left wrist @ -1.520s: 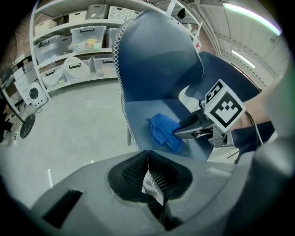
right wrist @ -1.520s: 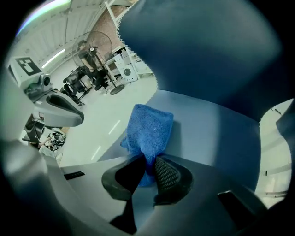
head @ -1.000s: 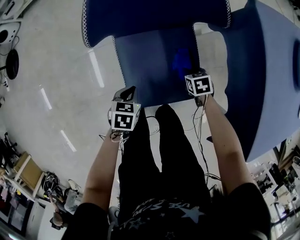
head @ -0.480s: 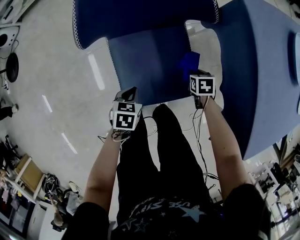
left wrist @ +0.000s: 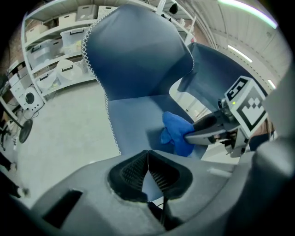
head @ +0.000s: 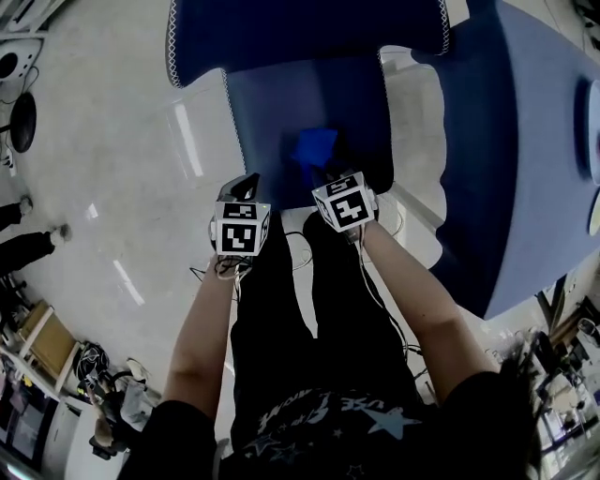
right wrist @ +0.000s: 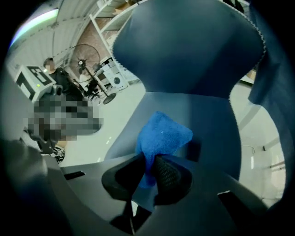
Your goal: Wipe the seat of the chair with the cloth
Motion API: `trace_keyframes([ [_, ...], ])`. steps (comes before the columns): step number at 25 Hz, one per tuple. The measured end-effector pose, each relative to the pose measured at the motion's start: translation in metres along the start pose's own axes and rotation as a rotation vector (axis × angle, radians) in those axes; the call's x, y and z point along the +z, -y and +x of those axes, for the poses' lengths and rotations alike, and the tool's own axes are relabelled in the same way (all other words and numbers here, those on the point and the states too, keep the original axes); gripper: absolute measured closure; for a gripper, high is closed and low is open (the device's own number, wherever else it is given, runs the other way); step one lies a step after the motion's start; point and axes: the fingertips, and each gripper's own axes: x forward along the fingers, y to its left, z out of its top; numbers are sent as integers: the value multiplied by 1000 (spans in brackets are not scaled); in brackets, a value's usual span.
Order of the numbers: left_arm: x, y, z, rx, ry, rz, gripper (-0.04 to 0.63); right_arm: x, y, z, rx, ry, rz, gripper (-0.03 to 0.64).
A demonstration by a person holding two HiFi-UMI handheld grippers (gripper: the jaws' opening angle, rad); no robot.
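The blue chair seat (head: 272,112) lies ahead of me, under its tall backrest (head: 300,28). A bright blue cloth (head: 314,148) rests on the seat's middle front, pinched in my right gripper (head: 323,169), which is shut on it. In the right gripper view the cloth (right wrist: 161,136) bulges out ahead of the jaws over the seat (right wrist: 207,124). My left gripper (head: 251,180) hovers at the seat's front left edge, shut and empty. From the left gripper view I see the cloth (left wrist: 177,133), the right gripper (left wrist: 193,135) and the seat (left wrist: 133,120).
A blue covered table (head: 534,141) stands to the right of the chair. Pale glossy floor (head: 103,159) spreads to the left. Cables (head: 300,248) trail on the floor by my legs. Shelves with bins (left wrist: 50,41) stand behind the chair. A fan (right wrist: 85,64) stands far off.
My right gripper has dragged the cloth leftward and toward the seat's front, from the right side to the middle. The left gripper has barely shifted.
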Motion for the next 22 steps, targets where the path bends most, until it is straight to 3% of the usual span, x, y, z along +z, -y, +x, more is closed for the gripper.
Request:
trace_keyframes([
  [5,-19,-28,-12,35,-19,-27,574,8,-83,16,159,20,-18,561],
  [10,-42,-49,-22,43,-54,-11,574,-6,-130,36,234,-33,-66,562],
  [15,-61,-51,-22,39,-89,4,574,-33,-122,45,185,-109,-125,561],
  [22,-60,-29,-18,21,-88,46,574,-60,-66,35,71,-138,-50,561],
])
